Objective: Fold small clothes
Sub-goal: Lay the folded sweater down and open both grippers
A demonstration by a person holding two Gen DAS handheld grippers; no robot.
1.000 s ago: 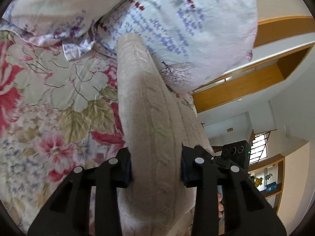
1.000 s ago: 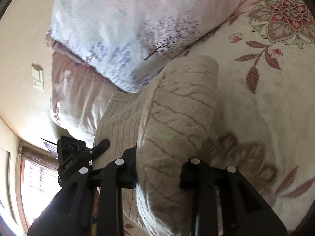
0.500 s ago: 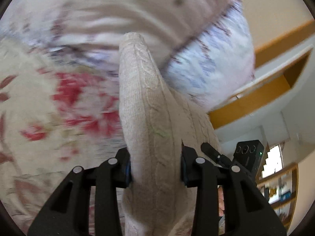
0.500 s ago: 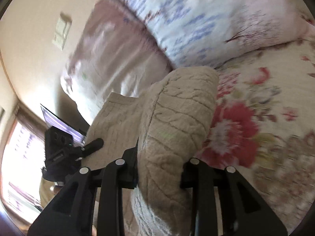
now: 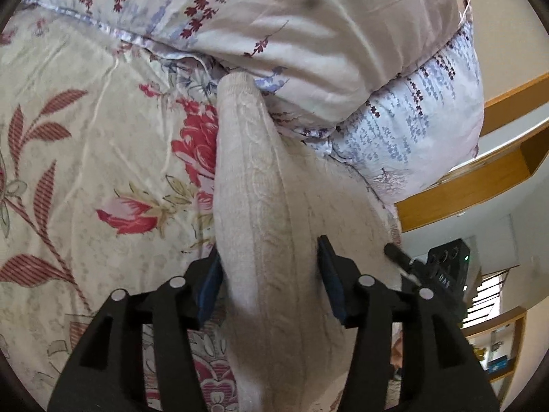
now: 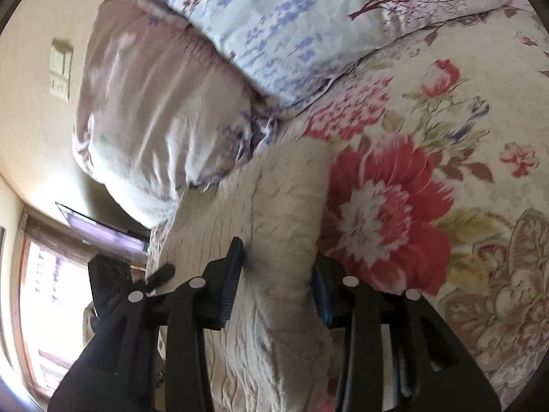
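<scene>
A folded beige cable-knit sweater (image 5: 247, 171) lies on the floral bedspread (image 5: 85, 137), its far end against the pillows. My left gripper (image 5: 269, 271) straddles its near left fold. The jaws are opening, and the blue pads (image 5: 209, 281) show beside the knit rather than biting into it. In the right wrist view the same sweater (image 6: 281, 199) sits between the jaws of my right gripper (image 6: 278, 271), which are also opening with the cloth loose between them. Each view catches the other gripper at its edge.
Two pillows (image 5: 308, 34) are stacked right behind the sweater; in the right wrist view the pillows (image 6: 274, 17) lean on a wall with a light switch (image 6: 61, 68). Flowered bedspread (image 6: 446, 137) stretches away on the right. Wooden shelving (image 5: 480, 178) stands beyond the bed.
Both grippers carried the folded sweater across the bed up to the pillows. Their jaws have spread, and the knit bulges less between the pads.
</scene>
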